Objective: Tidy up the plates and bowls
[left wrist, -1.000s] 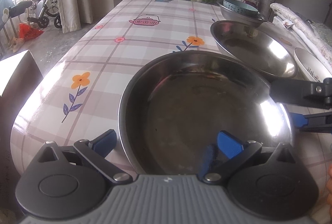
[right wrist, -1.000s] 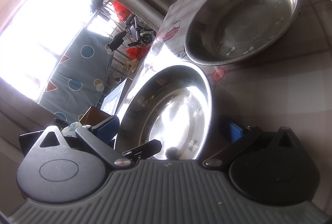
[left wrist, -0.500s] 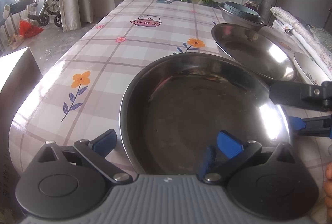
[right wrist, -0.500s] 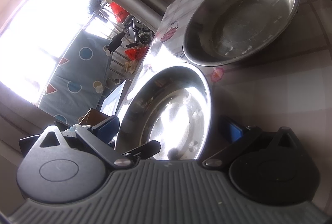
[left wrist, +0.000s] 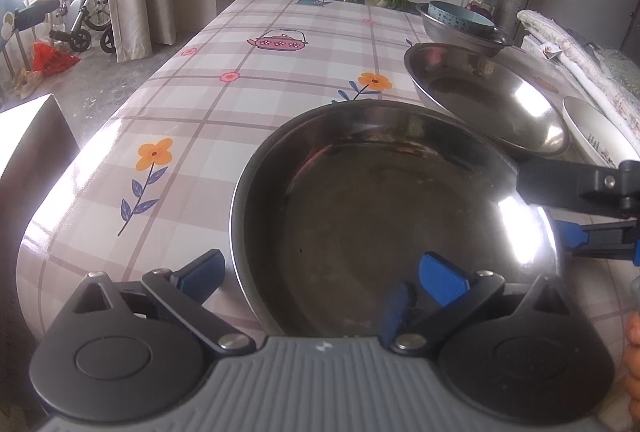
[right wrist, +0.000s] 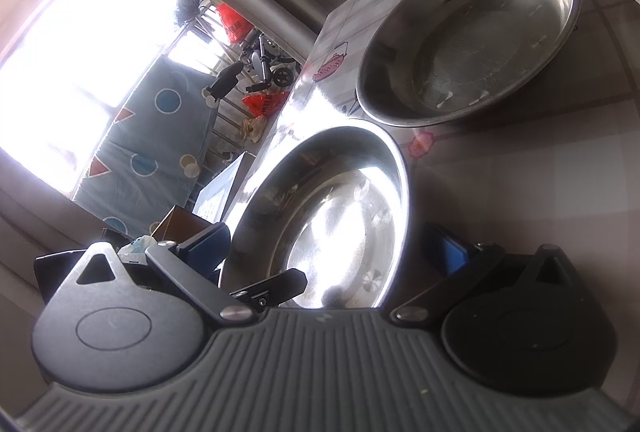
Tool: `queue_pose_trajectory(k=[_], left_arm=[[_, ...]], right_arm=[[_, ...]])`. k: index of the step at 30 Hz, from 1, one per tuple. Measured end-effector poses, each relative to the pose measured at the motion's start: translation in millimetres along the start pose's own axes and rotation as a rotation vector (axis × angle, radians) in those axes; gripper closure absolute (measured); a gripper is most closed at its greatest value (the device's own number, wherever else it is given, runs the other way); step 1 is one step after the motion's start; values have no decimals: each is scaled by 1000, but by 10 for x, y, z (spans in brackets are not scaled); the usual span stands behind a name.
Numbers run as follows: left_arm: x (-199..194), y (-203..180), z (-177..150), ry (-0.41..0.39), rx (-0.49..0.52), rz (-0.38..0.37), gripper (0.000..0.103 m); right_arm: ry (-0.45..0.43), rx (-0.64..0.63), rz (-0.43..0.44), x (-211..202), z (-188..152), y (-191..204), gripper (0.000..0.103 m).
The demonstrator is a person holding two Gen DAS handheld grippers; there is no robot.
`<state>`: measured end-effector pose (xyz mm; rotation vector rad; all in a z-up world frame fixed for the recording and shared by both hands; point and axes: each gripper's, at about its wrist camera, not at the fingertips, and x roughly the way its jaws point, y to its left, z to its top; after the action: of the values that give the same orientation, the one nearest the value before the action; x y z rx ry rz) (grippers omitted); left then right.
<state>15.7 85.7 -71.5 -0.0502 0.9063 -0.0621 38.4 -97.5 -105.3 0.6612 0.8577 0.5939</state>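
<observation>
In the left wrist view, at 6 o'clock: left gripper spread wide astride the near rim of a steel plate, mouth upward, round, no long axis. At 3 o'clock, right gripper on its rim.

In the right wrist view, same steel plate at centre, fingers spread either side of its rim; second steel plate at 1 o'clock.

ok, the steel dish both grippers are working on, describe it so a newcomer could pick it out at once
Start at the plaid flowered tablecloth and come to its near end. The steel dish there is the closest of two shiny round ones. Unlike the second steel dish behind it, it has the left gripper and right gripper straddling its rim.
</observation>
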Motion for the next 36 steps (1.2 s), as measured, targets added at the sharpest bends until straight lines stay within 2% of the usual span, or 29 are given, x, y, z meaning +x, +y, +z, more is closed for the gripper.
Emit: queue_pose_trajectory(k=[7,33,36], left_arm=[[37,-86,-7,16,56,39,0],[12,-80,-39,-5,59,33,0],[-6,-50,-40,-12,52,20,0]], right_arm=[[0,0,0,0,-1,0,1],[1,0,0,1,-4,2,1],[21,4,8,10,2,7,1]])
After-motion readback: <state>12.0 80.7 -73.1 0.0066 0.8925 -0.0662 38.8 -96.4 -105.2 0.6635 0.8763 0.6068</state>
